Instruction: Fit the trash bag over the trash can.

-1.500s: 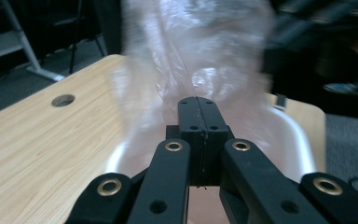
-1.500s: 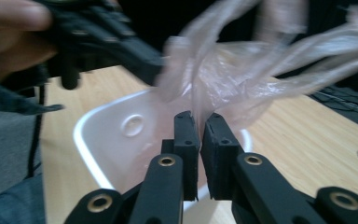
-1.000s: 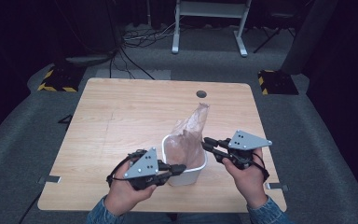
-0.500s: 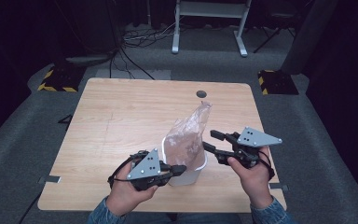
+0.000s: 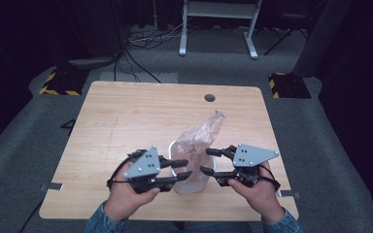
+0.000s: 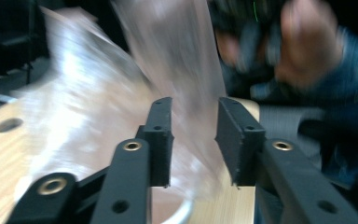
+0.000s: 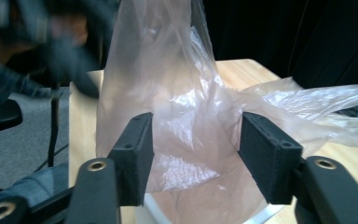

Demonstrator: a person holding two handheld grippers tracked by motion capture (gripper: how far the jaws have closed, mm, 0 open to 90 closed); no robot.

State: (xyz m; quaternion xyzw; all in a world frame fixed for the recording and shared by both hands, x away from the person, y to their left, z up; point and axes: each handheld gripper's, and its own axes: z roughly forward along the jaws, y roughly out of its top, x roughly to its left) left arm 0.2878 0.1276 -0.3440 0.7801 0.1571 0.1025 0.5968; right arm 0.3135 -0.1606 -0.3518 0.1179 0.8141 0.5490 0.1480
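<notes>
A clear, pinkish plastic bag (image 5: 201,136) stands in a small white container (image 5: 193,188) near the table's front edge, its top leaning to the far right. My left gripper (image 5: 188,168) is at the container's left side. Its jaws have just been opening and now stand apart, with the blurred bag (image 6: 121,93) behind and between them and the pads not pressing on it. My right gripper (image 5: 205,160) is at the container's right side. Its jaws have also been opening, and they straddle the bag (image 7: 191,107) without touching it. The container's rim (image 7: 261,215) shows below them.
The wooden table (image 5: 126,116) has a small round hole (image 5: 210,98) at its far edge. Beyond the table are a grey floor, cables and a white metal frame (image 5: 218,29). A person's hands and denim sleeves come in from the front edge.
Both grippers' jaws were close together on the bag at the container's rim and now stand apart. The left gripper has risen slightly. The bag stays in the container.
</notes>
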